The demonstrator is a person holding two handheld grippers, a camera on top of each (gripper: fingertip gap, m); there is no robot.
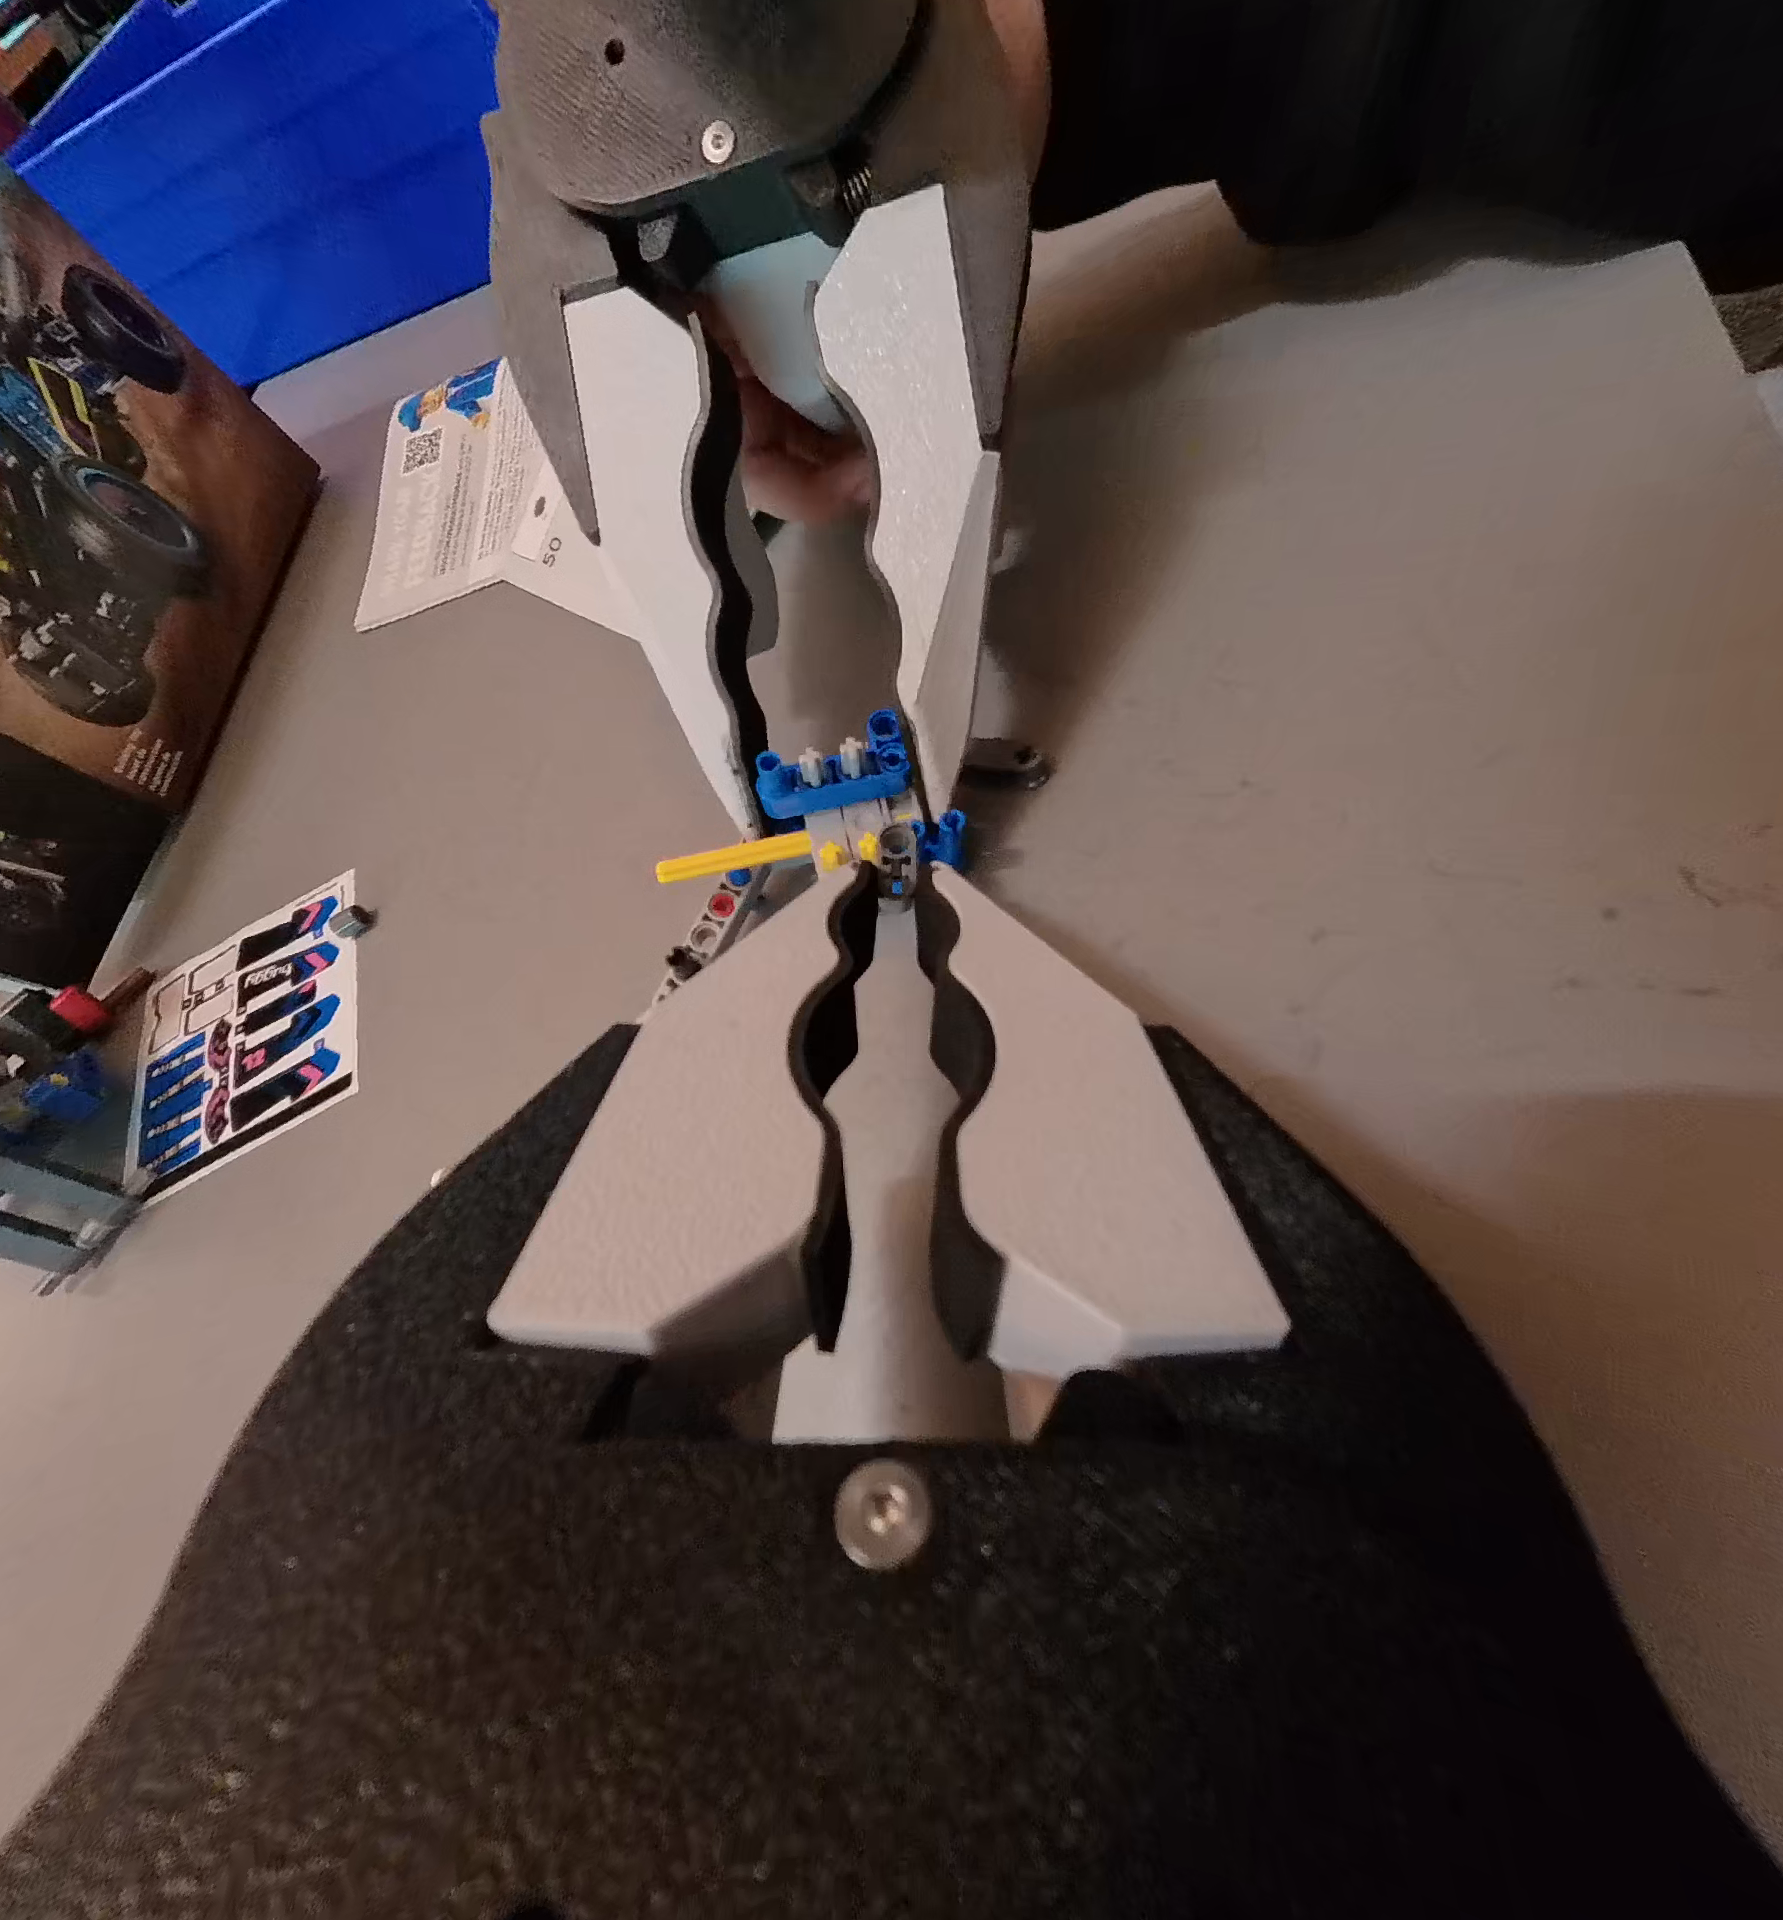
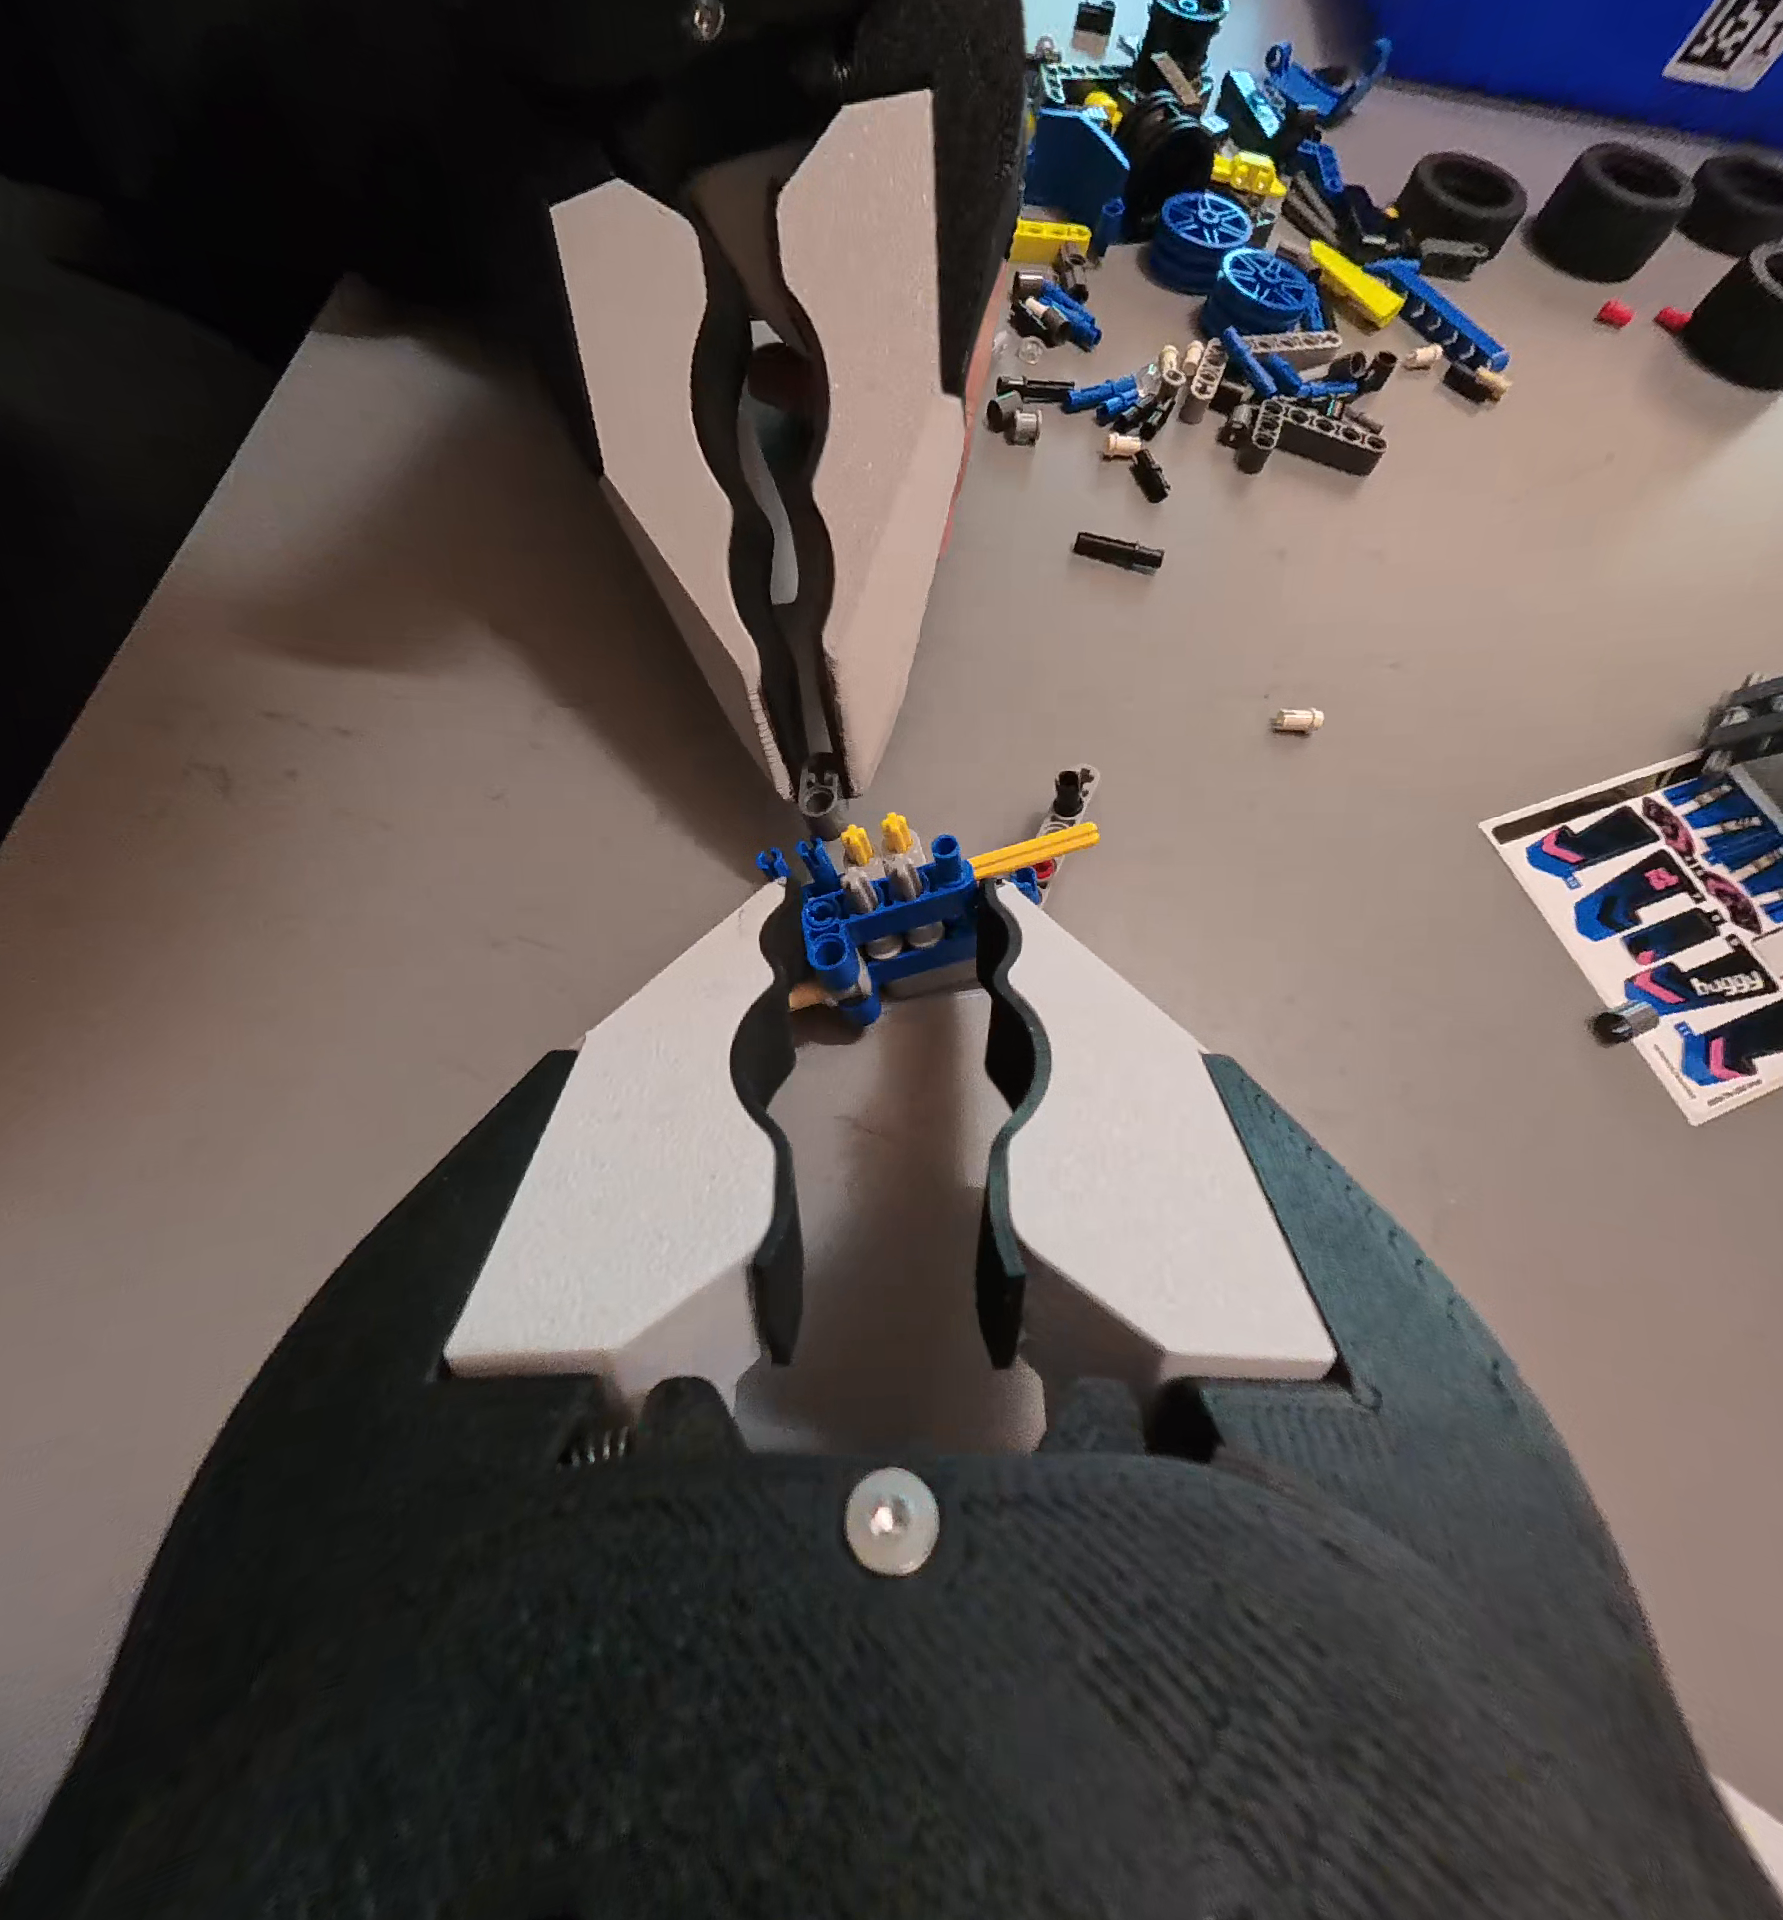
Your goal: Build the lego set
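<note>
A small blue assembly [image 2: 887, 925] with grey and yellow pins and a yellow axle [image 2: 1032, 852] sticking out sideways is held just above the grey table [image 2: 1282, 1039]. My right gripper [image 2: 885, 899] is shut on it, one finger at each side. It also shows in the left wrist view [image 1: 835, 779], with the right gripper [image 1: 845, 805] coming in from the far side. My left gripper [image 1: 892, 883] is shut on a dark grey connector [image 1: 897, 857] and holds it against the assembly's edge. In the right wrist view the connector [image 2: 819, 800] sits at the left gripper's [image 2: 814, 769] tips.
A sticker sheet [image 1: 243, 1029] [image 2: 1697, 935], the set's box [image 1: 87, 520], a booklet [image 1: 451, 499], a blue bin [image 1: 274, 177] and a partly built chassis [image 1: 4, 1122] lie to one side. A pile of loose parts [image 2: 1261, 291], black tyres [image 2: 1614, 208] and a black pin [image 2: 1115, 551] lie beyond. My left and right fingertips are right by each other.
</note>
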